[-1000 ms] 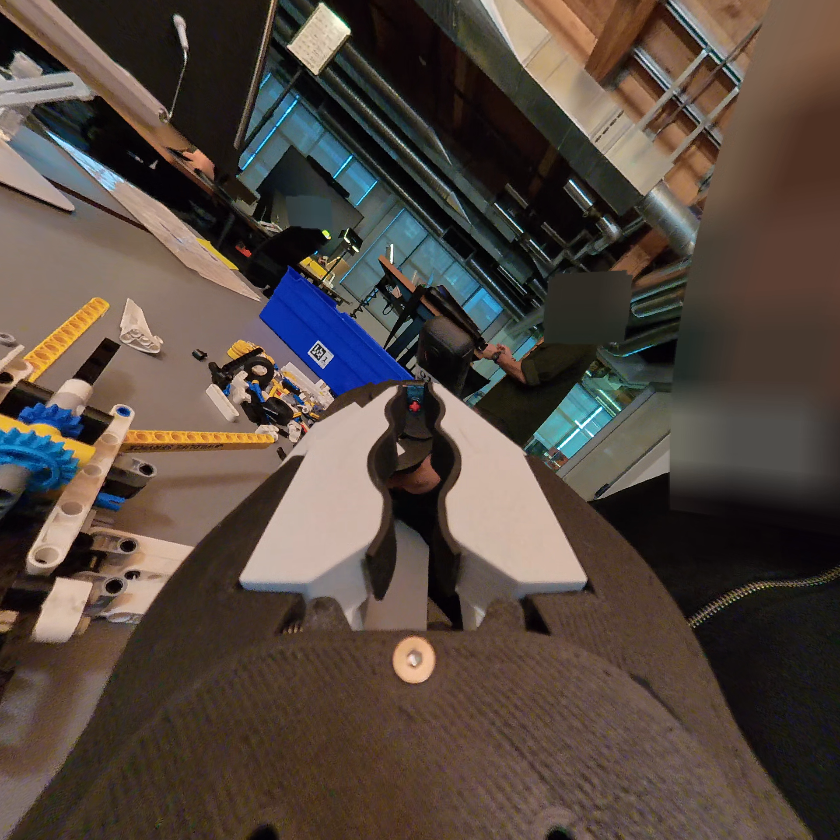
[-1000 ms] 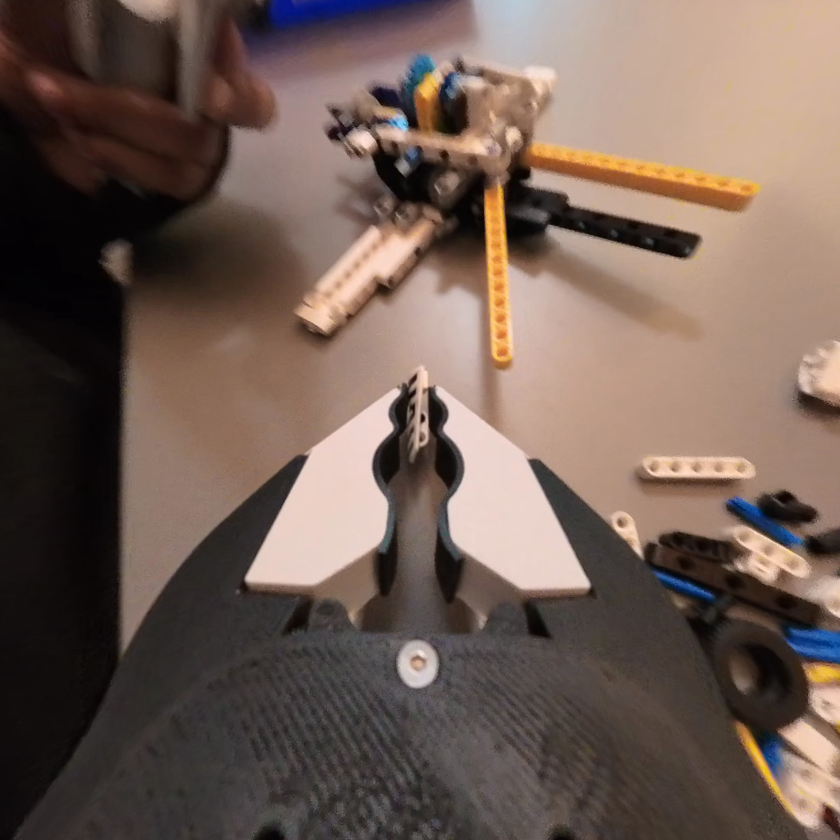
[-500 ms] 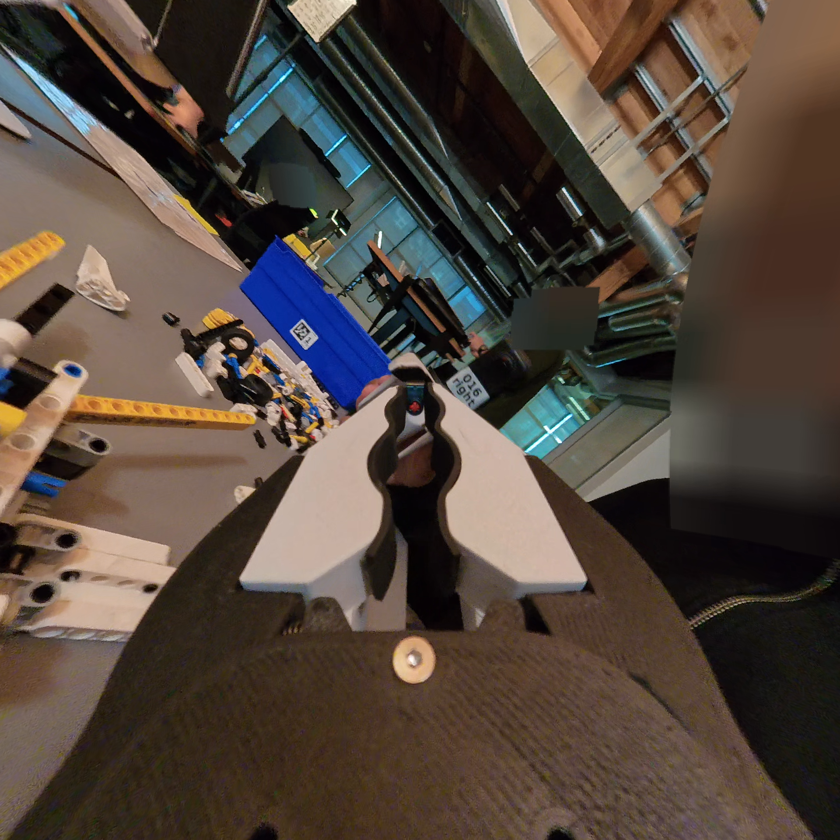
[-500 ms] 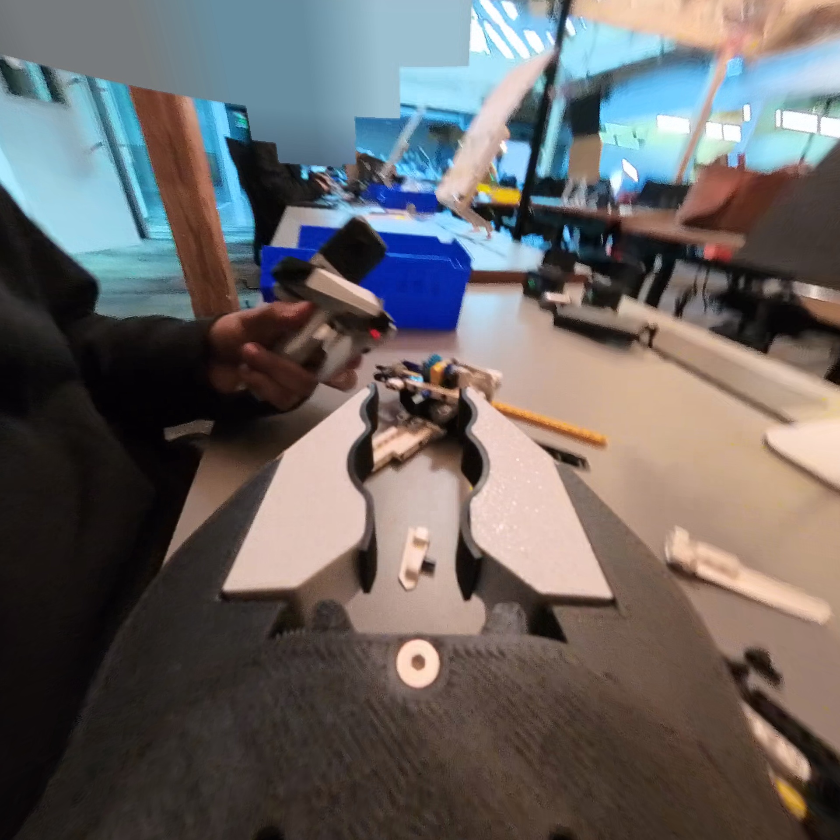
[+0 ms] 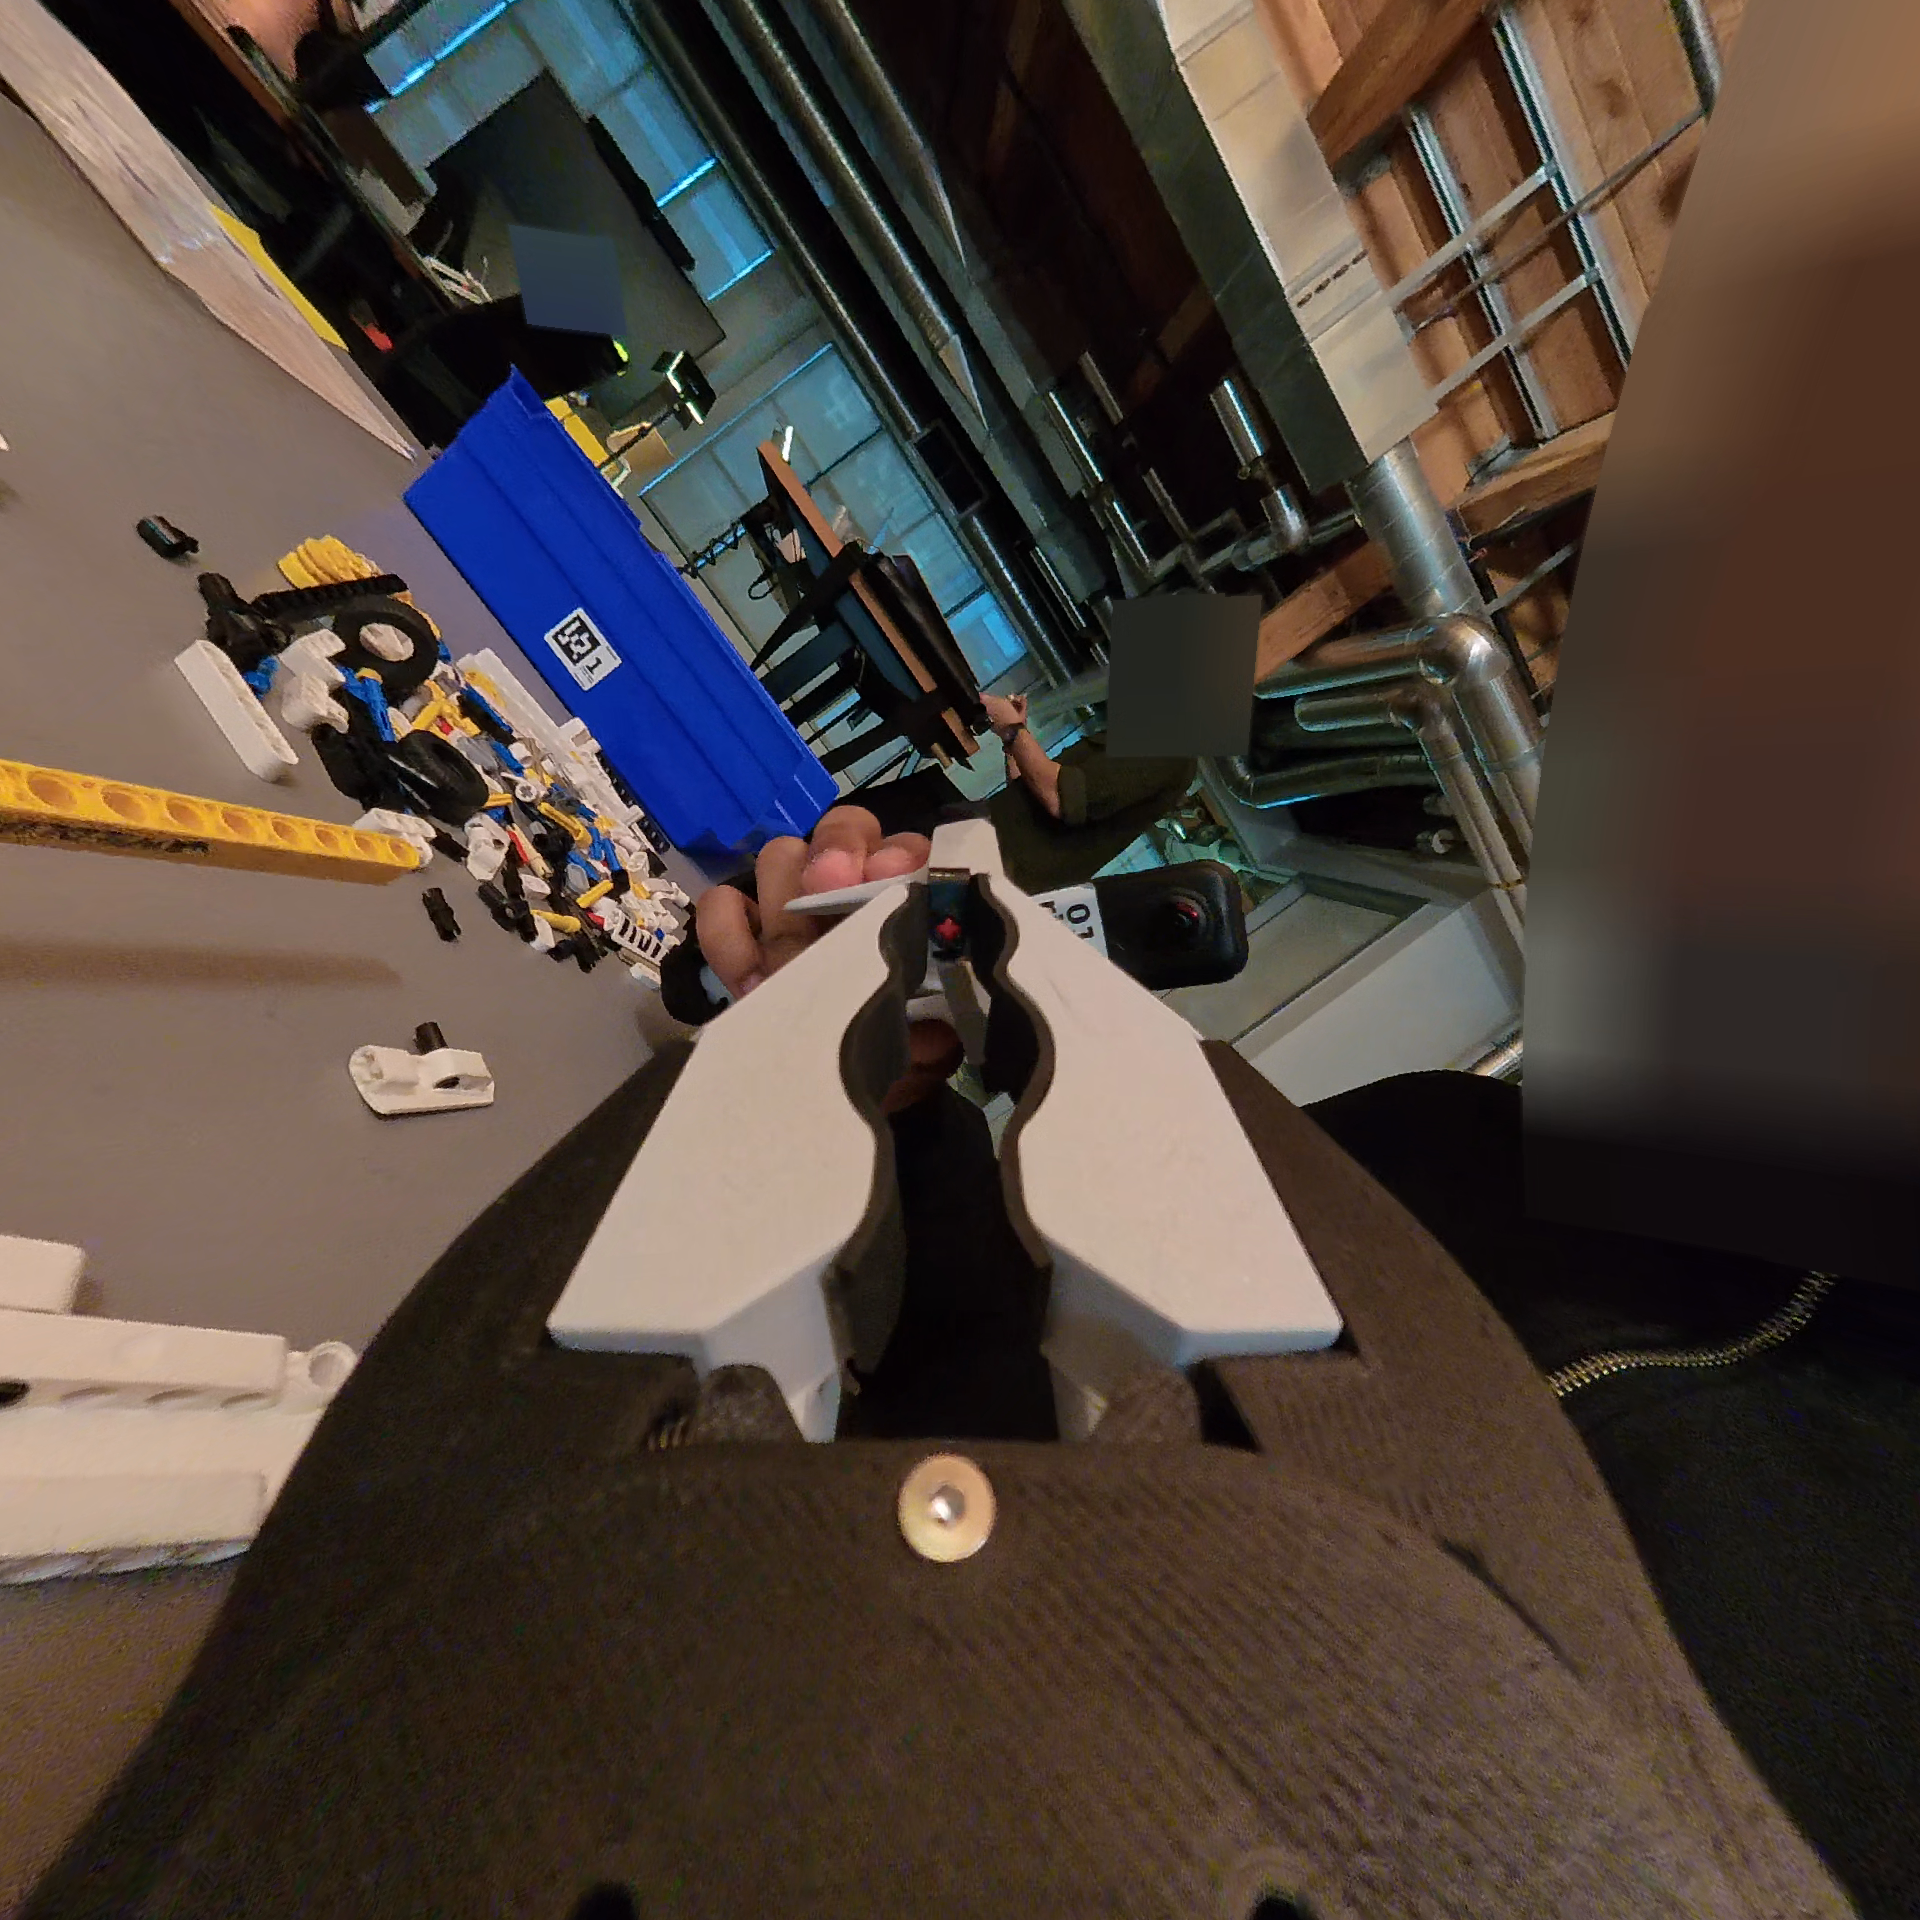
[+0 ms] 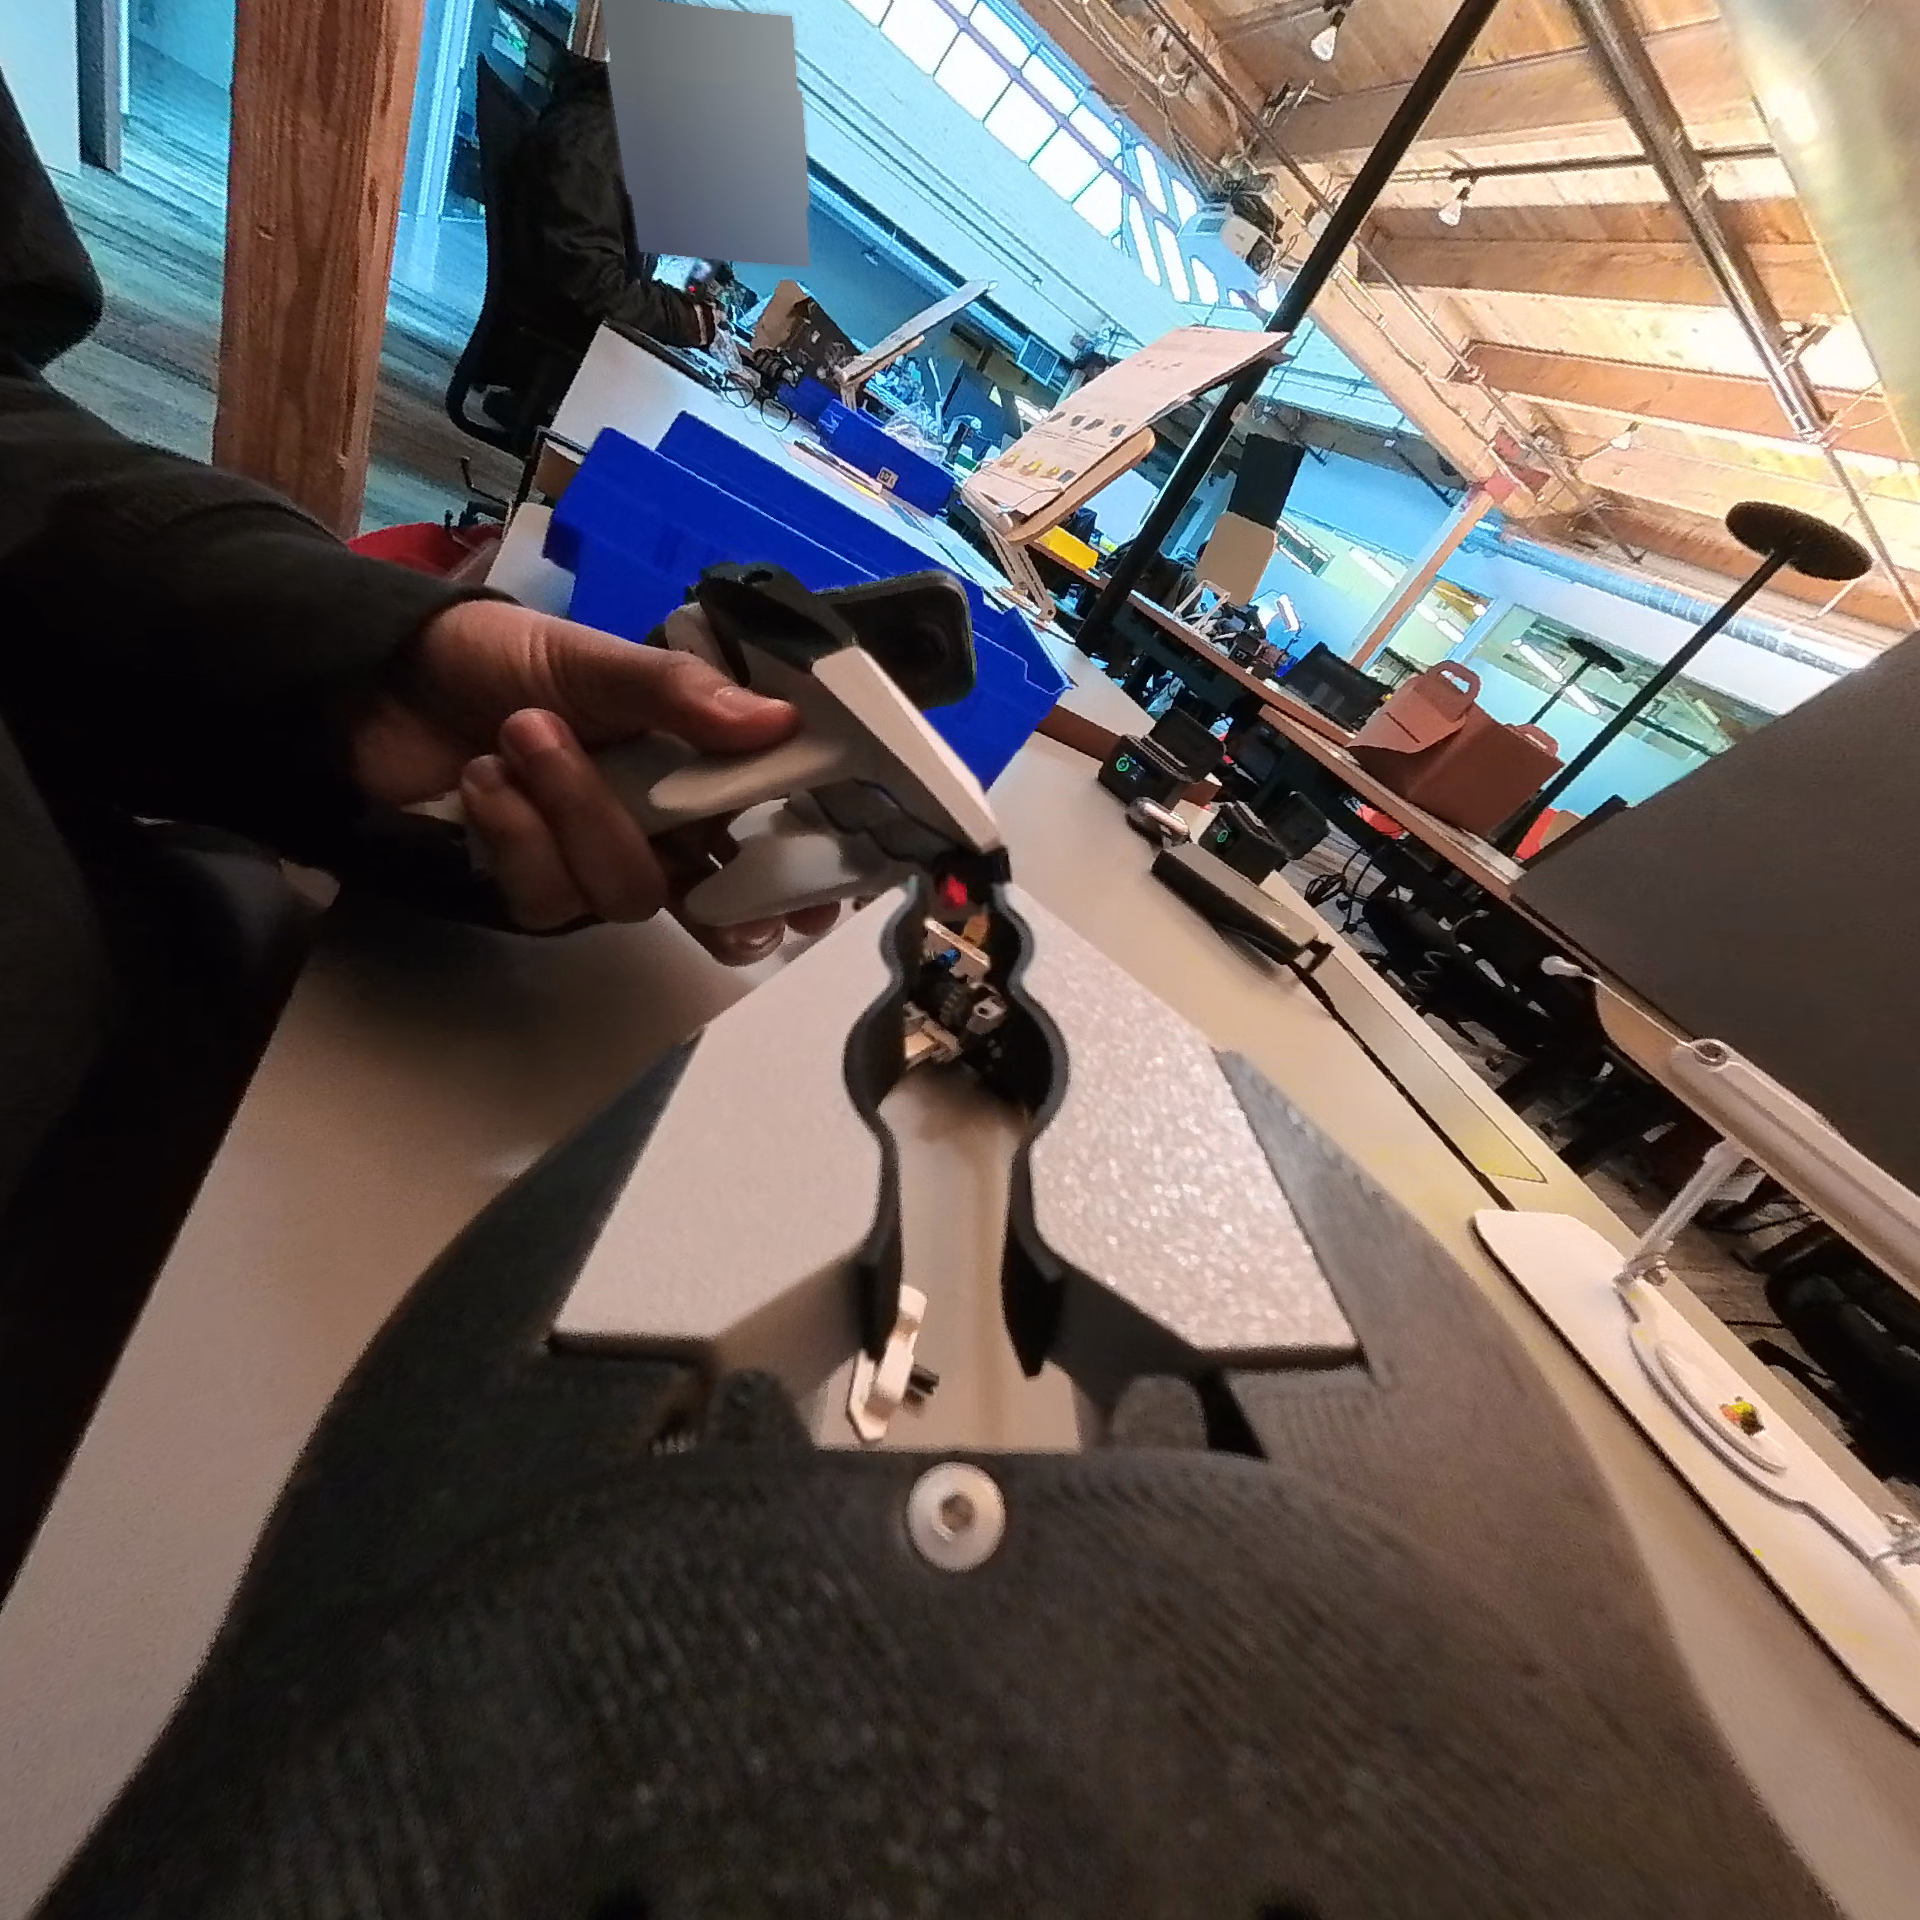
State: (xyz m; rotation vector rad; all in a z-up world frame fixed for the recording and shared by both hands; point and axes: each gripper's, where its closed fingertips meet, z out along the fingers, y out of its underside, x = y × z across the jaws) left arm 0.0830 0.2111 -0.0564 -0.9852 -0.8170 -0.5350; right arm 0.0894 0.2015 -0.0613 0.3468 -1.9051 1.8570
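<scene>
My left gripper [image 5: 945,904] is shut on a small dark piece with a red pin [image 5: 945,928] and holds it in the air. It also shows in the right wrist view [image 6: 883,748], held by a hand [image 6: 561,769]. My right gripper [image 6: 954,899] meets it tip to tip, and its narrow jaws close on the same red-pinned piece [image 6: 954,890]. The right gripper's white fingertips [image 5: 961,844] show just beyond the left jaws. A small white piece with a black pin [image 6: 888,1361] lies loose on the grey table [image 5: 156,1039] and also shows in the left wrist view [image 5: 421,1075].
A pile of small building pieces [image 5: 447,748] lies beside a blue bin [image 5: 623,665]. A yellow beam [image 5: 208,826] and white beams [image 5: 125,1392] of the built model reach in from the left. The model [image 6: 951,997] shows through the right jaws. A person sits beyond the table. Both grippers' tips are close together, under 4 cm apart.
The right gripper opened and let its white piece drop to the table. It then swung up to the left gripper and closed on the red-pinned piece. The left stayed shut.
</scene>
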